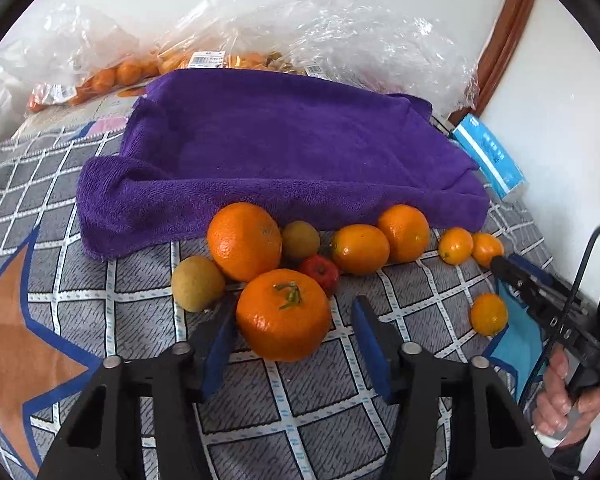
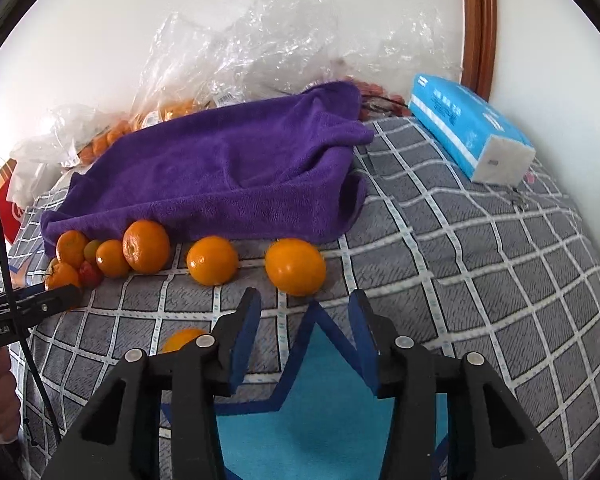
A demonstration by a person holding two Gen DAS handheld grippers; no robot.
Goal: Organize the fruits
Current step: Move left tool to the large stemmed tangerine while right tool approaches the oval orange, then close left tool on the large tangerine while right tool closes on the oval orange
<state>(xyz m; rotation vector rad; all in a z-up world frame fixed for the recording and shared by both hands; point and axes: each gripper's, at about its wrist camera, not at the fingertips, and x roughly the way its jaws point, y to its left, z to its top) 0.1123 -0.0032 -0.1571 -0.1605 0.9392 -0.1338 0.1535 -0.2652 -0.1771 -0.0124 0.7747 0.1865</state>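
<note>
Several fruits lie along the near edge of a purple towel [image 1: 284, 152] on a checked bedspread. In the left wrist view my left gripper [image 1: 294, 320] is open, its blue pads on either side of a big stemmed orange [image 1: 283, 314]. Behind it are another big orange [image 1: 244, 241], two yellow-brown fruits [image 1: 197, 283], a small red fruit [image 1: 320, 271] and several small oranges [image 1: 360, 249]. My right gripper [image 2: 304, 312] is open and empty just short of a small orange [image 2: 295, 266]; another small orange [image 2: 212, 260] lies left of it. The towel [image 2: 220, 176] also shows in the right wrist view.
Clear plastic bags [image 1: 260, 40] holding more oranges lie behind the towel by the white wall. A blue tissue pack [image 2: 468, 128] sits at the right. One small orange [image 1: 489, 314] lies apart near the right gripper's body [image 1: 540, 292]. A wooden frame [image 2: 478, 24] stands at the corner.
</note>
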